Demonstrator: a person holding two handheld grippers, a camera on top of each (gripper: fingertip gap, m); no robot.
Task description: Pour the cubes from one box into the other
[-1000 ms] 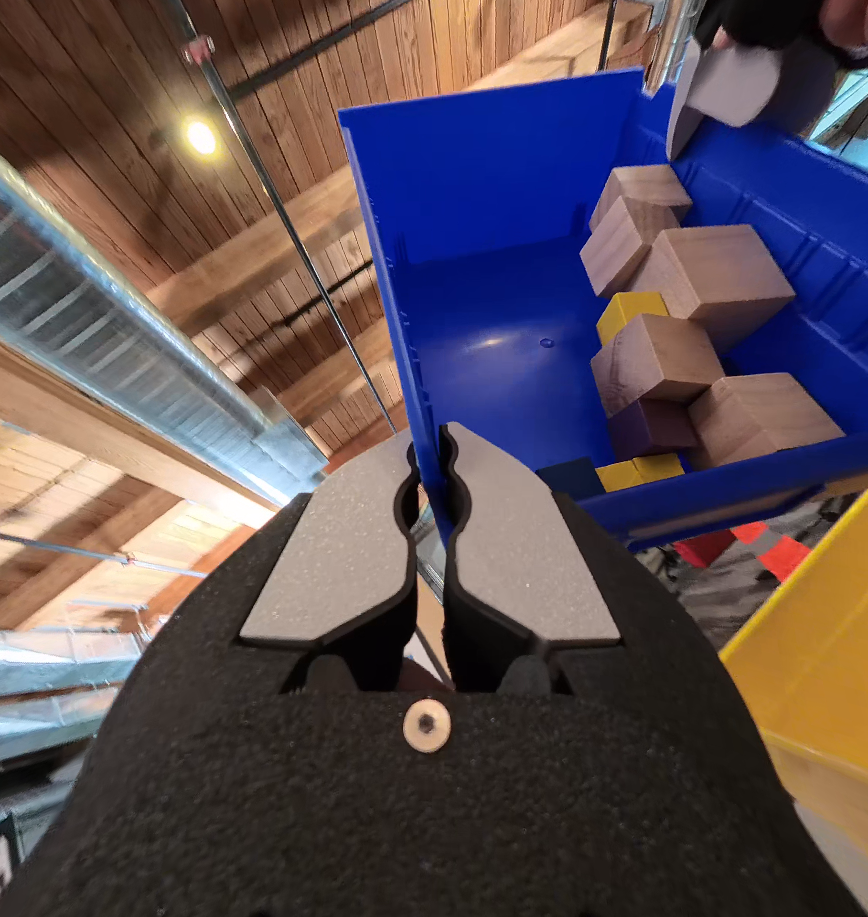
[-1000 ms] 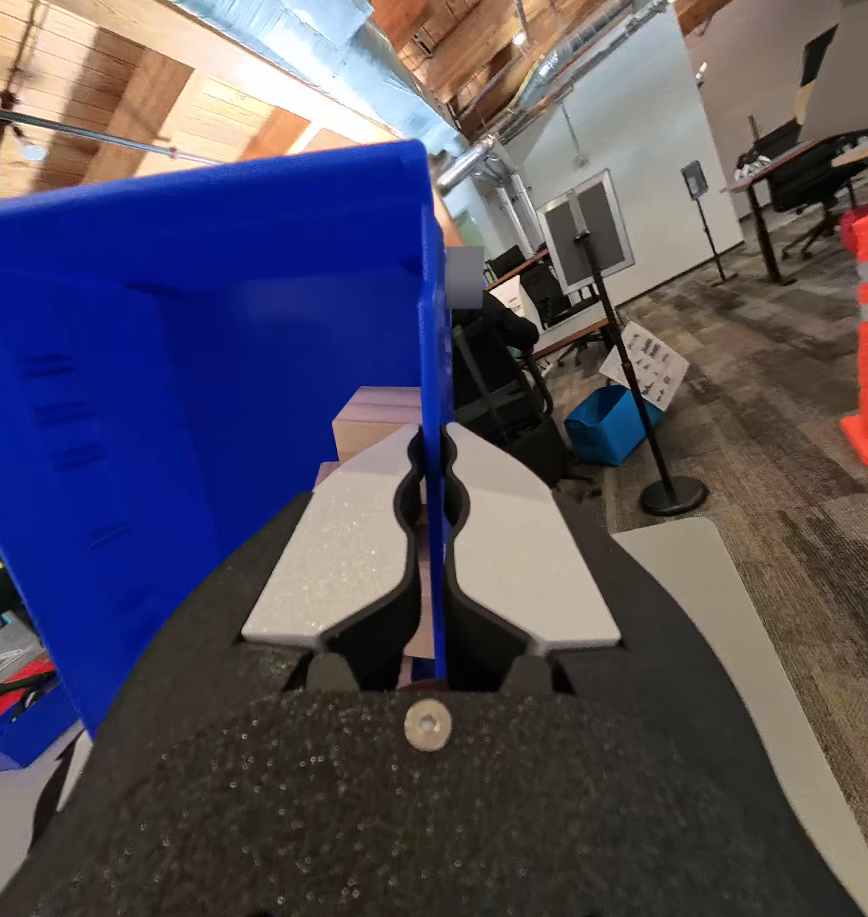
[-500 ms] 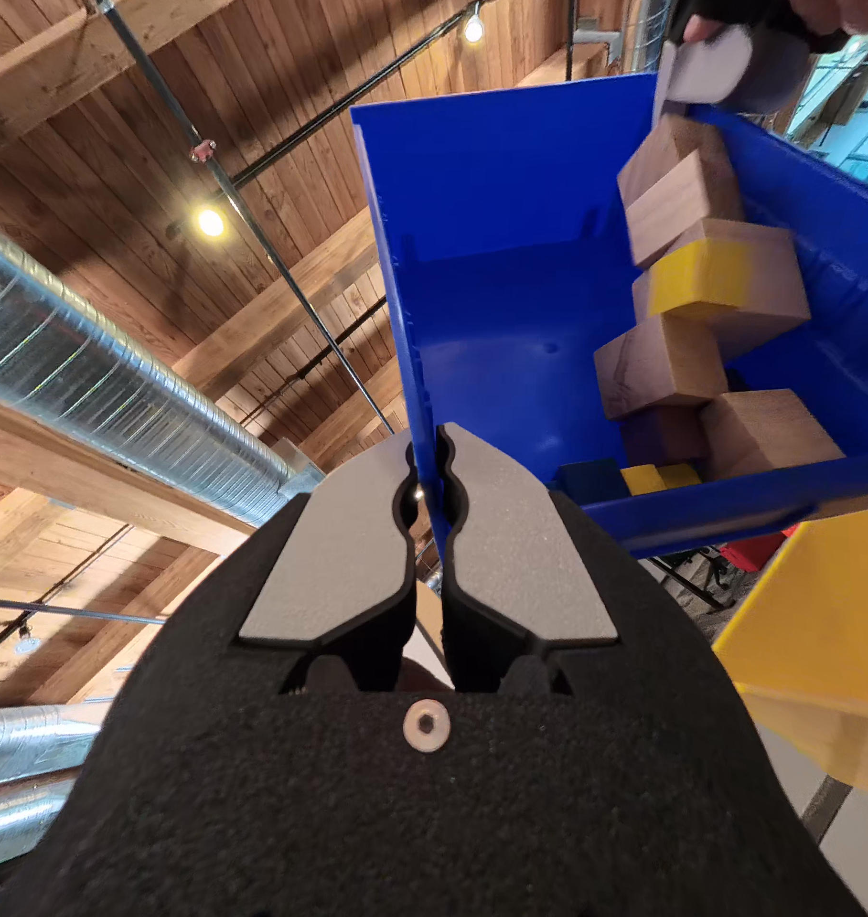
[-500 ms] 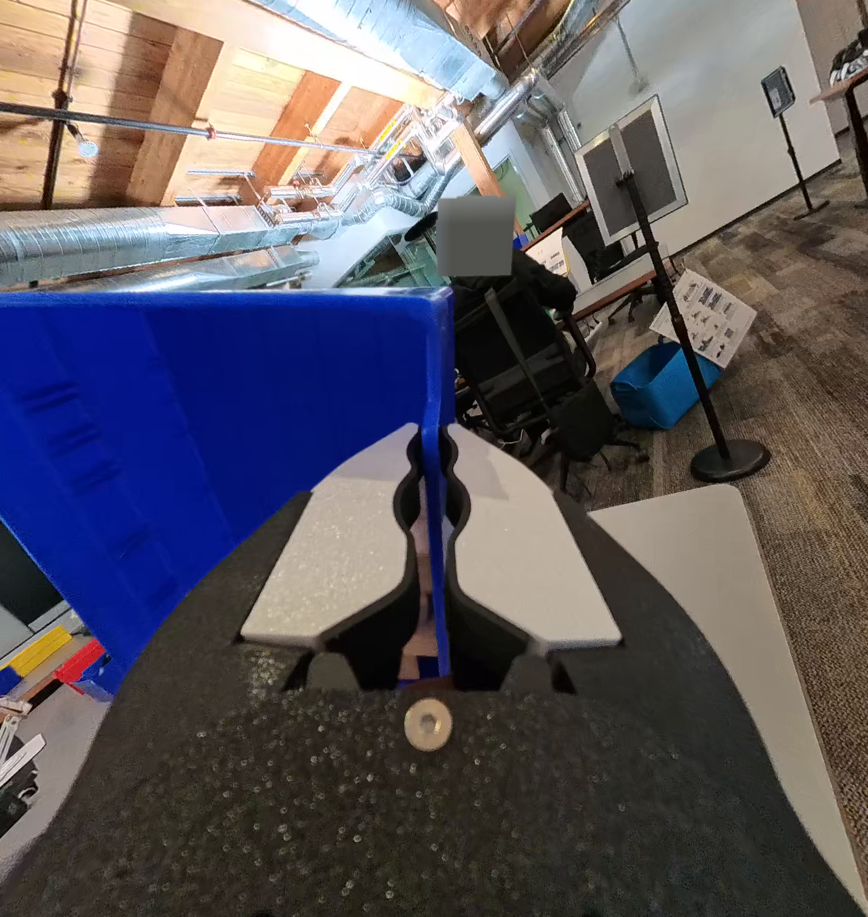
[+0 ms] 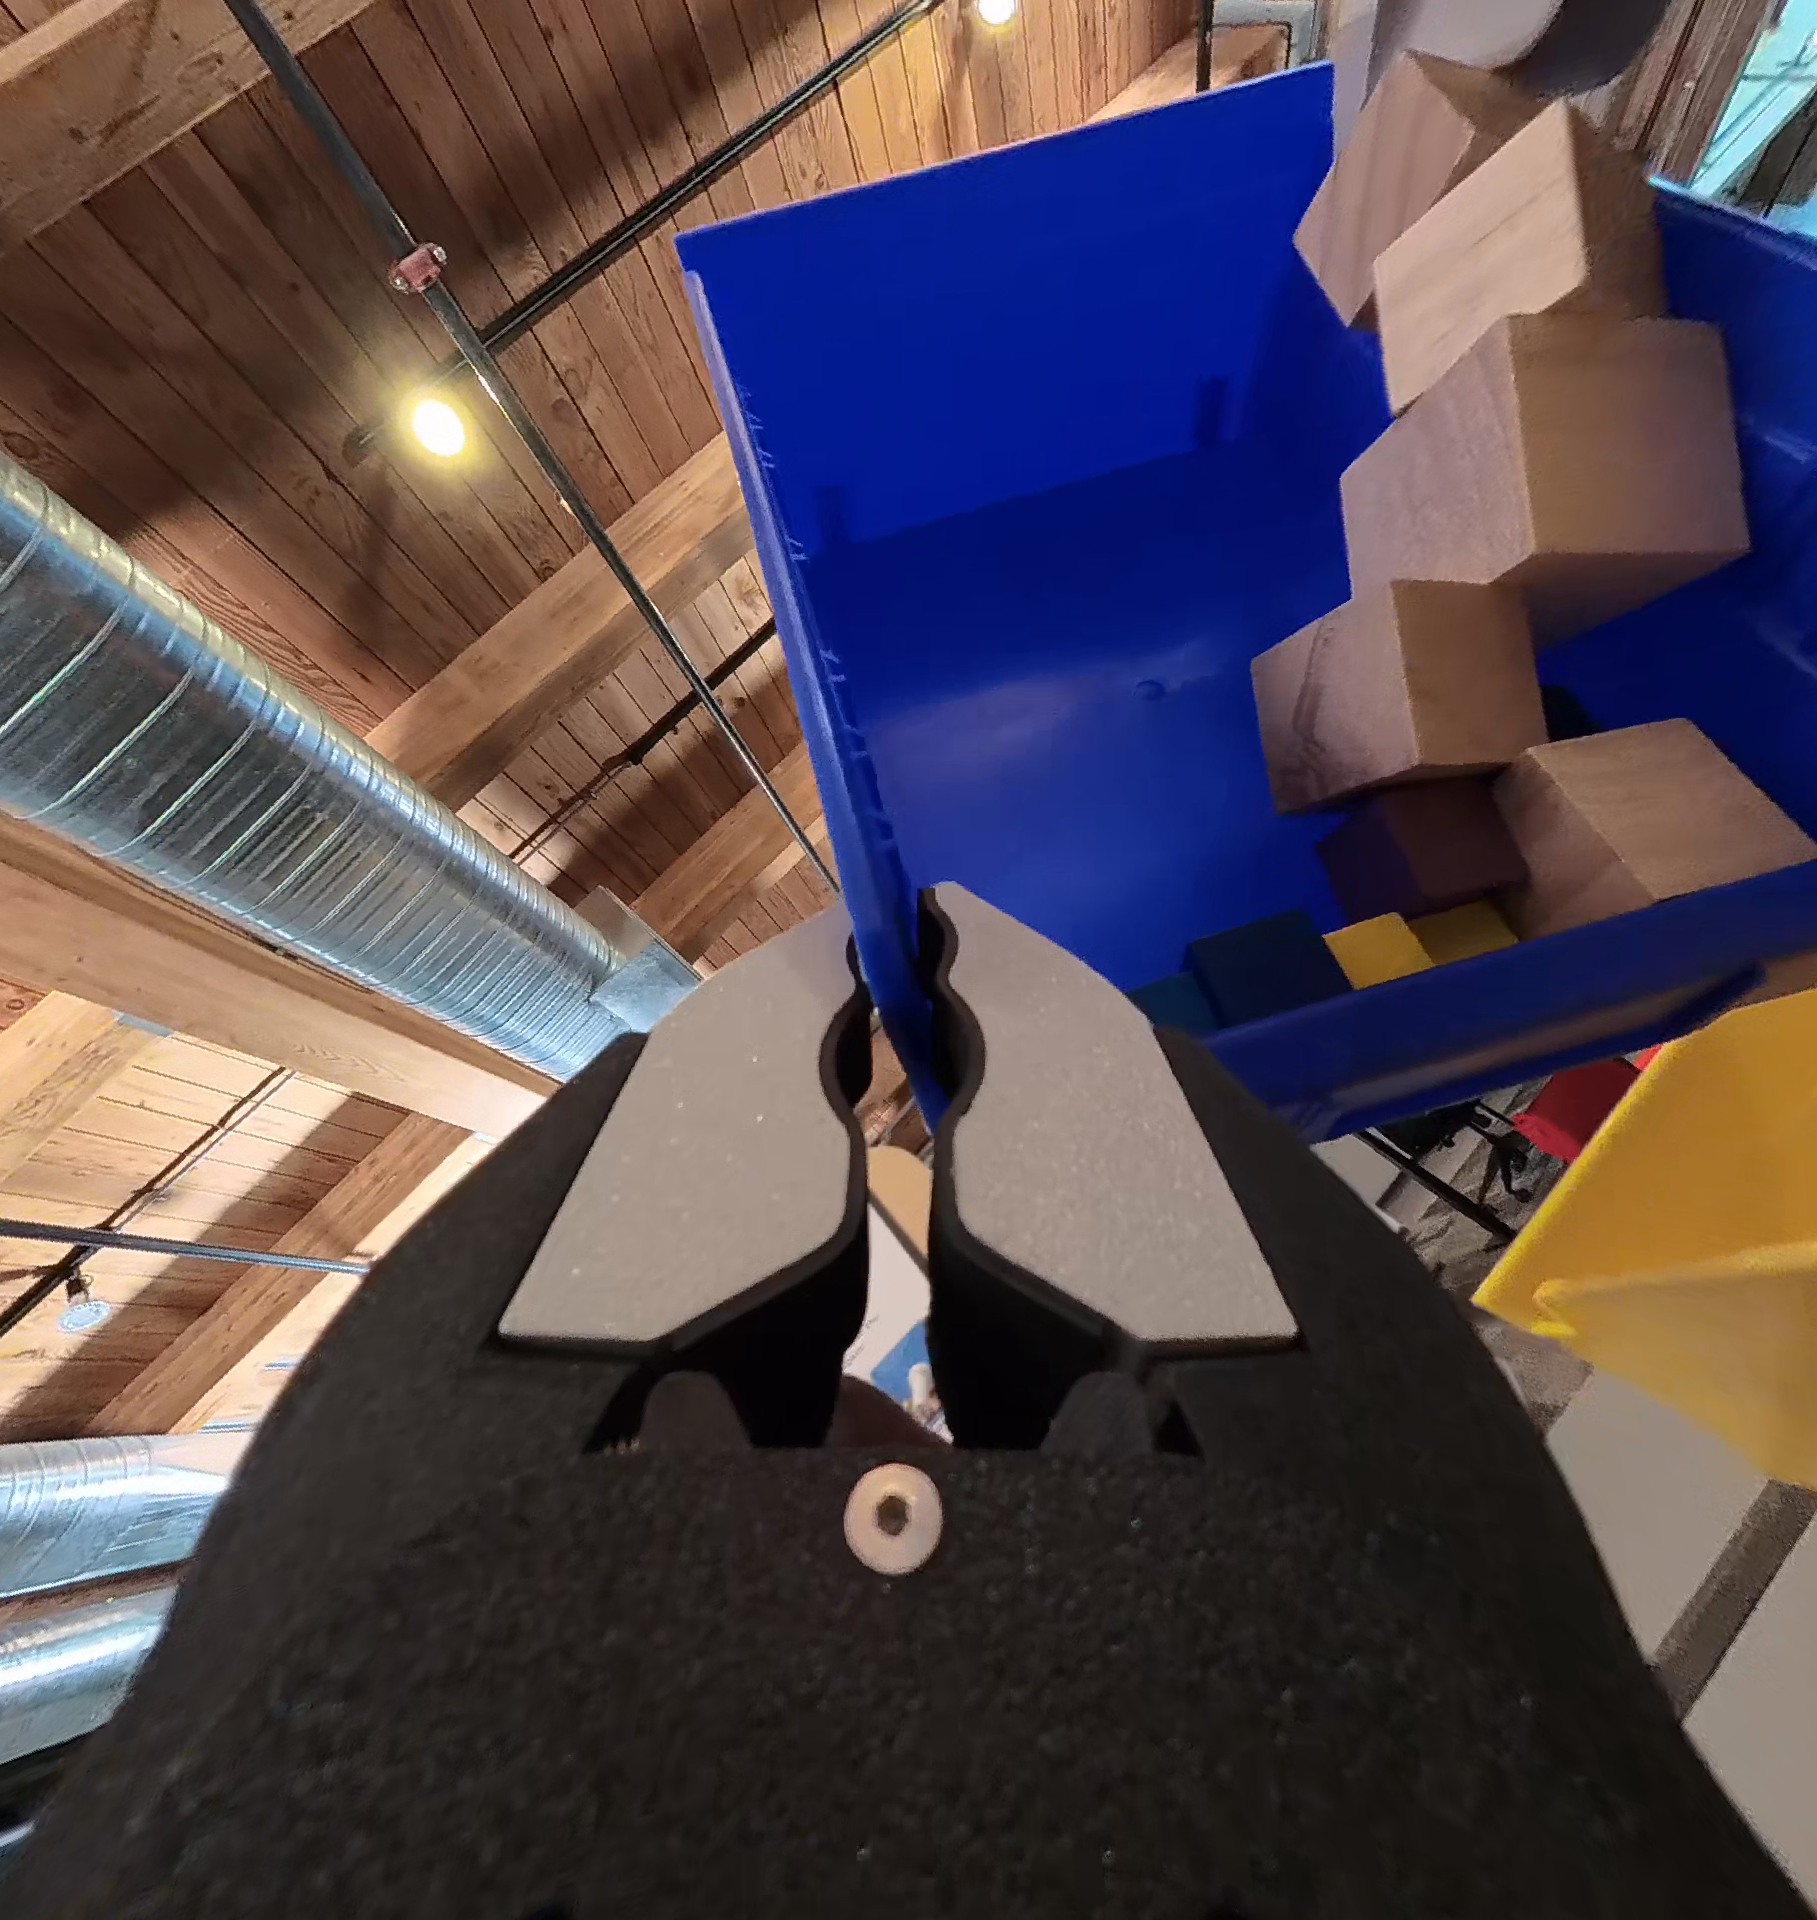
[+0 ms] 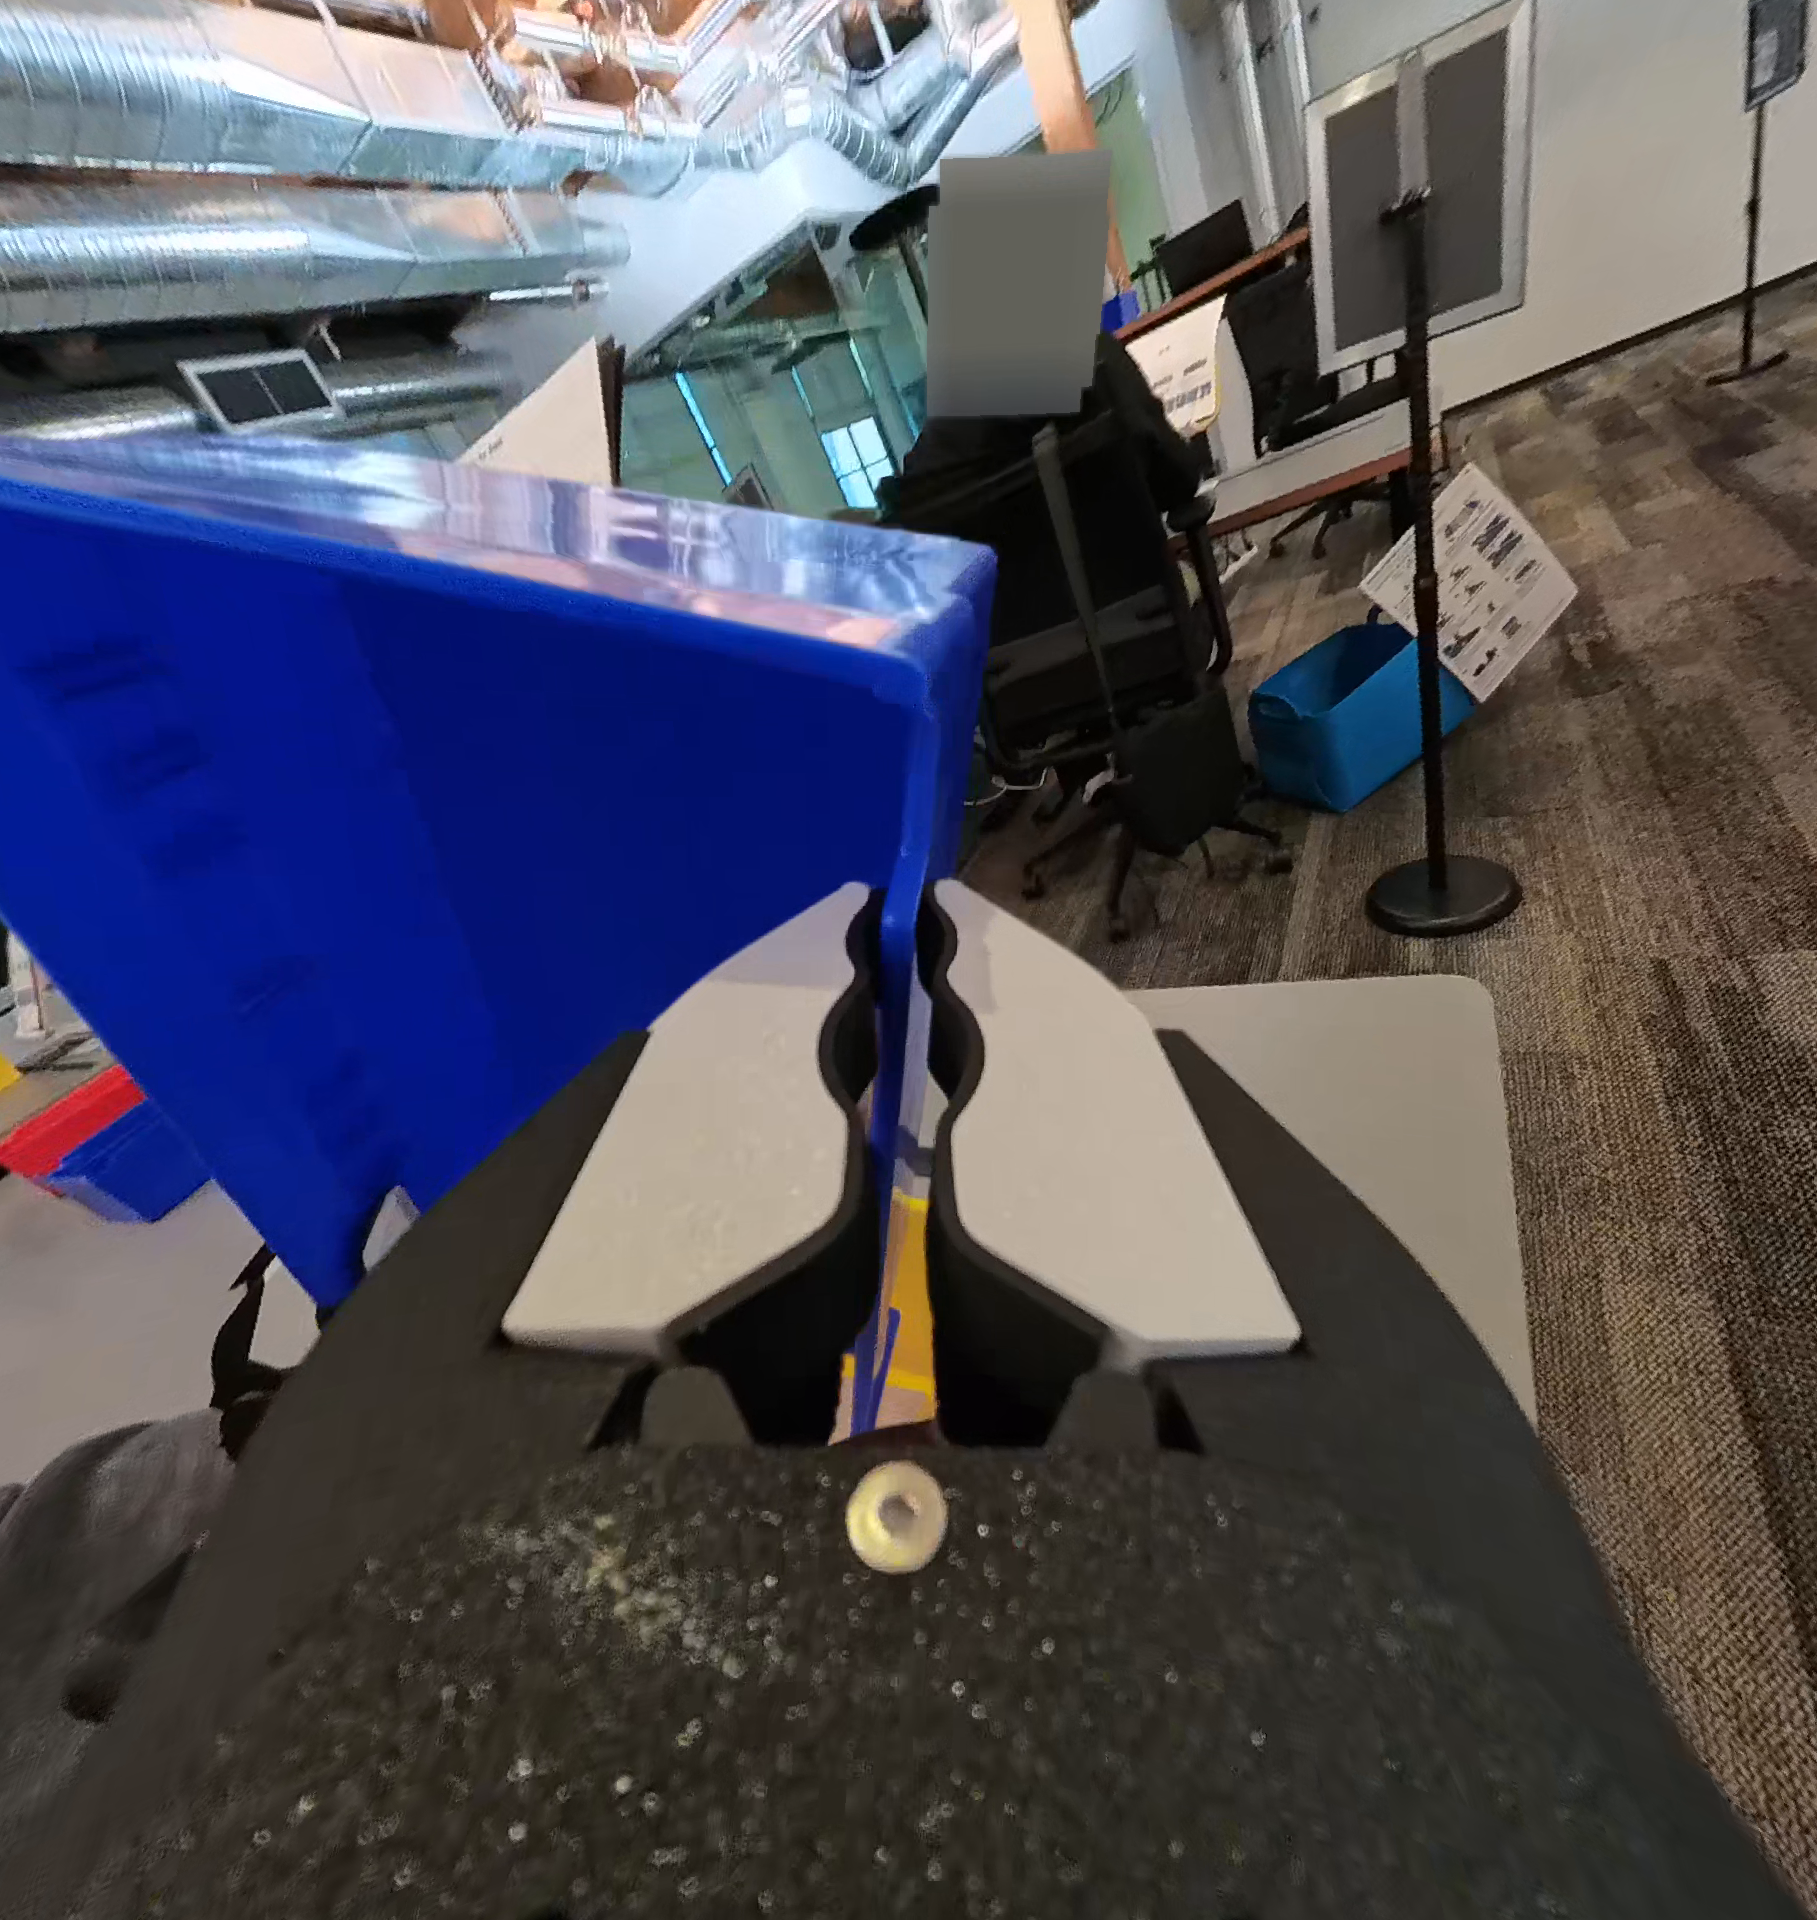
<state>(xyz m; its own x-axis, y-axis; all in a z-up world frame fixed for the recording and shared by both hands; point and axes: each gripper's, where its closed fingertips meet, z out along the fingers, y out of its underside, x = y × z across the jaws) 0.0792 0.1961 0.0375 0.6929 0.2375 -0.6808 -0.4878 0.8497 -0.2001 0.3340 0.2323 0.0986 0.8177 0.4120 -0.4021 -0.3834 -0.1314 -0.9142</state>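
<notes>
1. Left wrist view: my left gripper [image 5: 896,940] is clenched on one side wall of the tipped blue plastic box [image 5: 1008,499], which fills the frame from 12 to 3 o'clock. The pale wooden cubes [image 5: 1538,468] are stacked against the wall at 2 o'clock, with a purple cube [image 5: 1423,842] and small yellow cubes [image 5: 1413,940] low against the front lip at 3 o'clock. The yellow plastic box [image 5: 1714,1226] sits below that lip at 4 o'clock. My worry: the lip reaches only over the yellow box's near corner, so I judge cubes tumbling out in a clump could miss it or bounce off its rim.

2. Right wrist view: my right gripper [image 6: 899,904] is clamped on the opposite wall of the blue plastic box [image 6: 468,790], whose outer side spreads toward 9 and 10 o'clock. The grey table top [image 6: 1403,1081] lies at 3 o'clock. The cubes are hidden here. The grip is a thin pinch on smooth plastic, so shifting weight might twist the wall in my pads [image 6: 1080,1164]. If my two tools tilt unevenly, the box may rack and dump sideways.
</notes>
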